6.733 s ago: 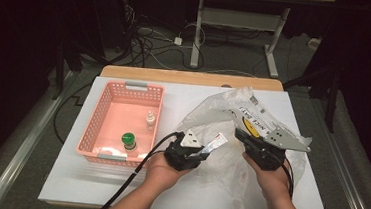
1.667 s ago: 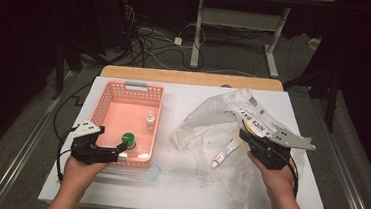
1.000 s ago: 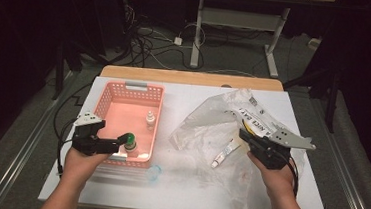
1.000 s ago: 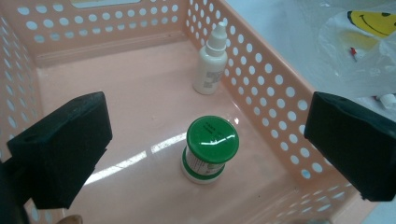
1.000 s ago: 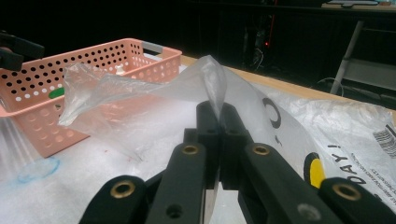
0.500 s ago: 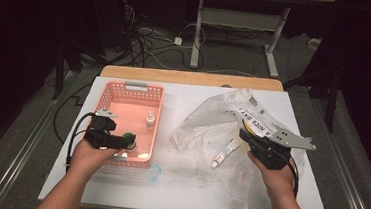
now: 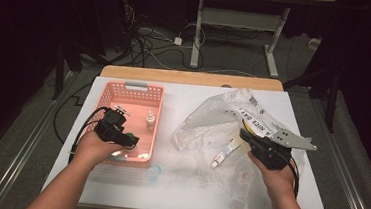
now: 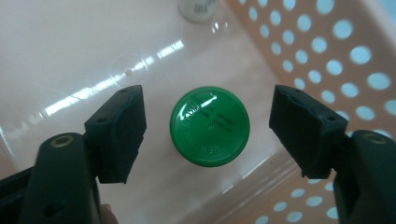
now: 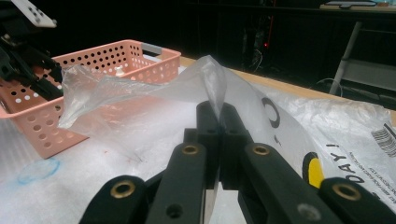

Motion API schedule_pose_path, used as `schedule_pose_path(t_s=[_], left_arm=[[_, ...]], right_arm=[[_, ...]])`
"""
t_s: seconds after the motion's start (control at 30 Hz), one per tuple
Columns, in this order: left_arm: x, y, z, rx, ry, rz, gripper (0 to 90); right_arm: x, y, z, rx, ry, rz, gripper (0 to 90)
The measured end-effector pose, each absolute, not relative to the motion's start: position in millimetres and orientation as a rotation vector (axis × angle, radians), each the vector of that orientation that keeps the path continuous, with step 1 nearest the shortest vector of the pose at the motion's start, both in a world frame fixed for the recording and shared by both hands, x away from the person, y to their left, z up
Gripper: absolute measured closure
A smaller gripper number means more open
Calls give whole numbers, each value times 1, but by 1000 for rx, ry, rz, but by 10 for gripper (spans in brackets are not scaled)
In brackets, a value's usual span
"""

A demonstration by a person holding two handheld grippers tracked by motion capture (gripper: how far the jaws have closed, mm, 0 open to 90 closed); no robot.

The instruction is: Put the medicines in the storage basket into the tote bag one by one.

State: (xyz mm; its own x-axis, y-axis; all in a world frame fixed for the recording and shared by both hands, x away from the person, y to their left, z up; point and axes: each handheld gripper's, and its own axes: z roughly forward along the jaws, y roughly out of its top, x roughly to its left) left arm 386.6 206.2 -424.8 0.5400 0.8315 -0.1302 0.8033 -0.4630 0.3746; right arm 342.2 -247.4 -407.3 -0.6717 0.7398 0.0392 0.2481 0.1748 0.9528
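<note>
A green-capped bottle (image 8: 209, 126) stands in the near part of the pink basket (image 7: 144, 90). My left gripper (image 8: 208, 128) hangs over it pointing down, and its jaws have just been closing around the cap (image 7: 130, 136); a gap still shows on each side, so it is open. A small white bottle (image 7: 149, 120) stands further back in the basket. My right gripper (image 9: 218, 122) is shut on a fold of the clear plastic bag (image 7: 212, 121) and holds it lifted. A white tube (image 7: 224, 152) lies inside the bag, left of the right gripper (image 7: 247, 137).
The basket sits at the left on the white table (image 7: 182, 189), the crumpled bag with its printed label (image 7: 253, 117) at the right. A faint blue ring (image 7: 154, 172) marks the table in front of the basket. Cables and desk legs stand beyond the far edge.
My left hand has moved right from the basket's left rim to over the green-capped bottle. The right hand and the bag have stayed put.
</note>
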Motion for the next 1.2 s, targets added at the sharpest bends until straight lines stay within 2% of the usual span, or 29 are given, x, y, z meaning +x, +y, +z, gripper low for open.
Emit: schedule_pose_path(t_s=[0.37, 0.73, 1.2], left_arm=[[392, 199, -430, 2475, 1343, 90, 491], [390, 198, -430, 2477, 1334, 113, 503], [377, 207, -419, 2345, 1294, 182, 505]], right_arm=[[342, -247, -408, 933, 2021, 1511, 900], [342, -246, -409, 937, 2024, 1508, 900], [343, -247, -409, 938, 2018, 1510, 900]])
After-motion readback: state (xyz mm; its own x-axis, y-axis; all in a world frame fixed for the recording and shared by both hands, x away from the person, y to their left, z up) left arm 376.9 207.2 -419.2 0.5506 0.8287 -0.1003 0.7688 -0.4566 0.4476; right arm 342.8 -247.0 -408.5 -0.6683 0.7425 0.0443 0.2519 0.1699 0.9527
